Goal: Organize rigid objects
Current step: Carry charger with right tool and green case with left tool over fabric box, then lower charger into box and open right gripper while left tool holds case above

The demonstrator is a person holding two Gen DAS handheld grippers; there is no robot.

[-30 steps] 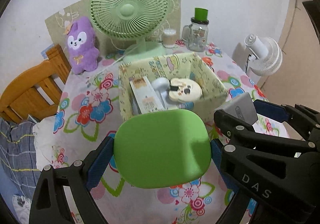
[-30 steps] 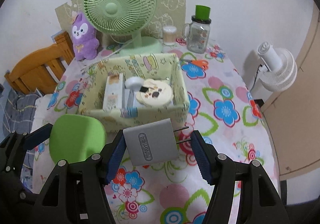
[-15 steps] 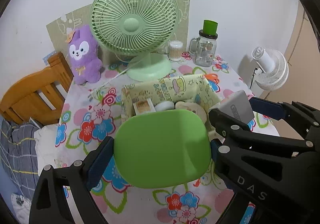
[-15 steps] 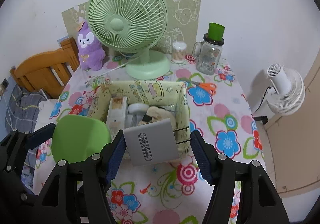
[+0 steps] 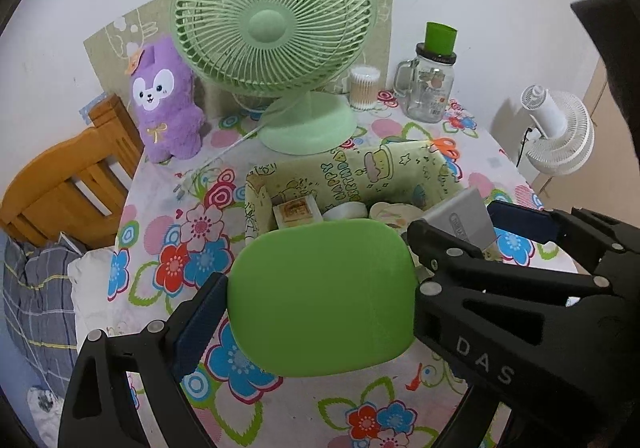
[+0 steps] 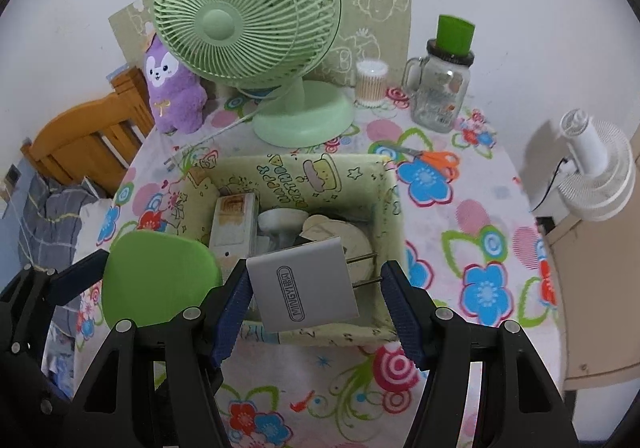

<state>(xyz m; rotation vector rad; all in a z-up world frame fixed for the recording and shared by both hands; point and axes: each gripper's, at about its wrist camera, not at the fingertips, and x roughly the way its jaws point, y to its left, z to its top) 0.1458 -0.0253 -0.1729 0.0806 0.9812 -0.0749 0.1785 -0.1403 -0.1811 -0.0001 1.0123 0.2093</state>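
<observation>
Partly hidden storage box, left fingers clamping green case, right fingers gripping grey charger.

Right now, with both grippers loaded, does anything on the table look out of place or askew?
Mostly tidy. The orange-handled scissors lie loose on the tablecloth behind the fabric bin, not inside it. The grey charger sits tilted in the right gripper, prongs pointing sideways. The green fan's plug and cord trail across the cloth.
</observation>
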